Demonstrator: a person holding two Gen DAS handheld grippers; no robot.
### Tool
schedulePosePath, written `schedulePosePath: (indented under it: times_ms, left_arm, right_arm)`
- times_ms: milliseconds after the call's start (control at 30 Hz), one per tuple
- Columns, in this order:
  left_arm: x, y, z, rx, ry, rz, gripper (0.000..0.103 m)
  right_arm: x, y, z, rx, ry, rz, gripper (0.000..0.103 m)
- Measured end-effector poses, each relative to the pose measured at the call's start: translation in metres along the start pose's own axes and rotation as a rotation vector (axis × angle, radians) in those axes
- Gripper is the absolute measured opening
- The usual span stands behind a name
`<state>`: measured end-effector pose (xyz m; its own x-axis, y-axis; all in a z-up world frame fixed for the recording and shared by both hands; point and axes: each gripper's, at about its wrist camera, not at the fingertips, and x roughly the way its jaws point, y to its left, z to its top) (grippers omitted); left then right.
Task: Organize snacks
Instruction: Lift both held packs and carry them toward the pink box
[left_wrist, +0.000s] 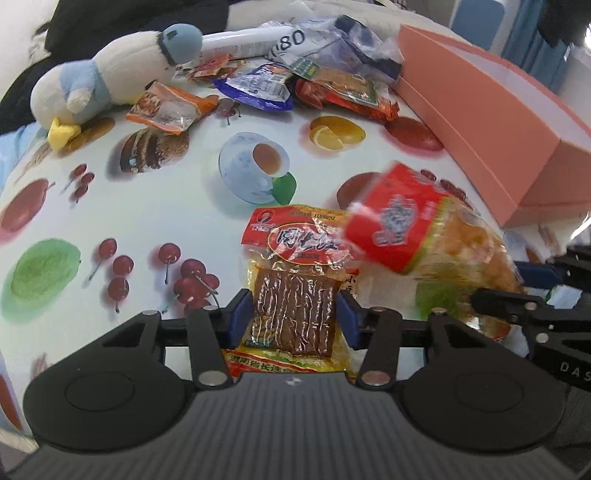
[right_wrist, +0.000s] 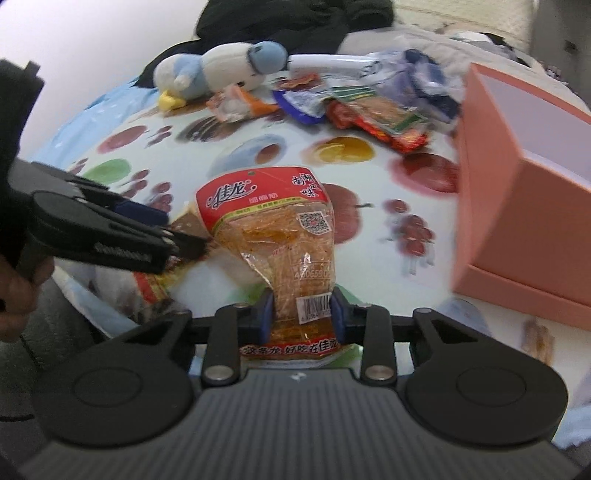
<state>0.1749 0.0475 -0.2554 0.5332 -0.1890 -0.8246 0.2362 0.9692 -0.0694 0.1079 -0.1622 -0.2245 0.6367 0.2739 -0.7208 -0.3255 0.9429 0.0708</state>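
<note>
1. Your left gripper (left_wrist: 293, 319) is clamped on the tofu pack (left_wrist: 295, 295) — the blue pads press both sides of its brown lower half, and the red top points away from you over the table (left_wrist: 155, 206).
2. Your right gripper (right_wrist: 302, 314) is pinched on the narrow waist of the strips bag (right_wrist: 284, 236), which stands up between the pads with its red header on top.
3. Both snacks look gripped and just clear of the tablecloth, so you are judged to be at the lift — pick done, carry not yet begun.
4. The pink box (right_wrist: 524, 206) sits open to your right, near the strips bag; more snacks (left_wrist: 266, 85) lie in a pile at the far edge beside a plush toy (left_wrist: 122, 74).
5. Next, swing each pack over the box rim before letting go; the right one is nearer, so take it first and keep the two grippers from crossing.
</note>
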Motion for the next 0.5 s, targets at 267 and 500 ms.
schedulePosePath:
  times_ms: [267, 500]
  left_arm:
    - [-0.03, -0.001, -0.003, -0.125, -0.048, -0.005, 0.055]
    - [-0.063, -0.009, -0.001, -0.169, -0.106, -0.005, 0.055]
  right_arm:
    - [-0.027, -0.016, -0.006, 0.068, -0.023, -0.051, 0.034]
    - [-0.044, -0.014, 0.0, 0.074, -0.063, -0.057, 0.034]
